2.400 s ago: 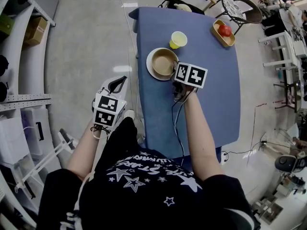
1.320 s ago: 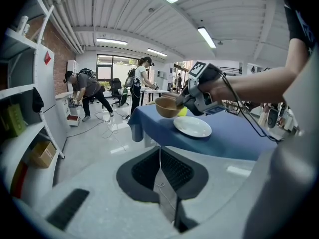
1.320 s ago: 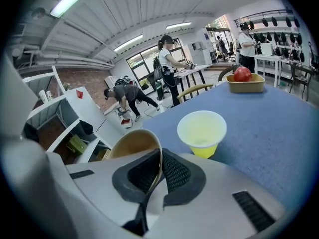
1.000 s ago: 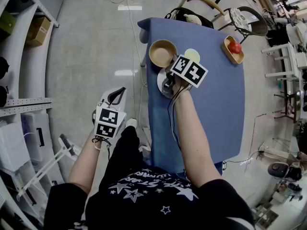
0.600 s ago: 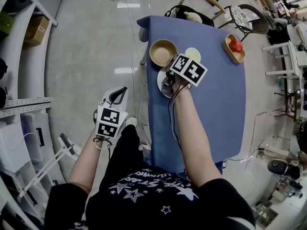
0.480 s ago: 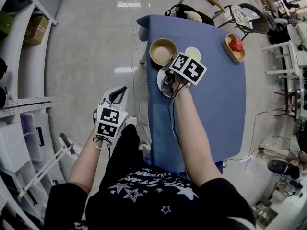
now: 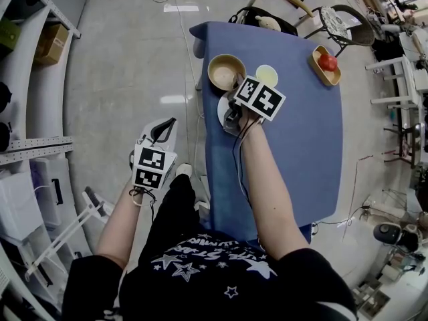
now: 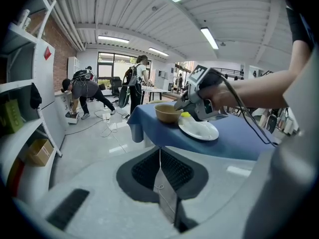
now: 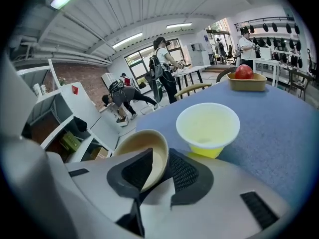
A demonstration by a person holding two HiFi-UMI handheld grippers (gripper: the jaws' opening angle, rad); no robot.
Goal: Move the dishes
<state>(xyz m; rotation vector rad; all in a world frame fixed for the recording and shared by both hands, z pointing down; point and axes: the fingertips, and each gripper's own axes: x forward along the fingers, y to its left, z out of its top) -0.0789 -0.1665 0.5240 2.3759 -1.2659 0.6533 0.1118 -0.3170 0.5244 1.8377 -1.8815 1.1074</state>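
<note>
While right tongs point(image 9: 159, 158) grip bowl point(image 9: 141, 139), table edge point(image 7: 212, 139) near.

Left gripper point(image 7: 163, 128) fingers together, at side; right gripper point(image 7: 234, 93) extended, clamping bowl point(image 9: 142, 139) rim.

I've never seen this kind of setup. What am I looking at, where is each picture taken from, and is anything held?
A person holds hand-held tongs in each hand; there is no robot. One picture comes from a camera on the person's head, looking down; the other two come from cameras riding on the tongs. On the blue table stand a tan bowl, a yellow cup, a white plate and a wooden tray with a red fruit. The right tongs grip the bowl's rim. The left tongs hang beside the table, shut and empty.
</note>
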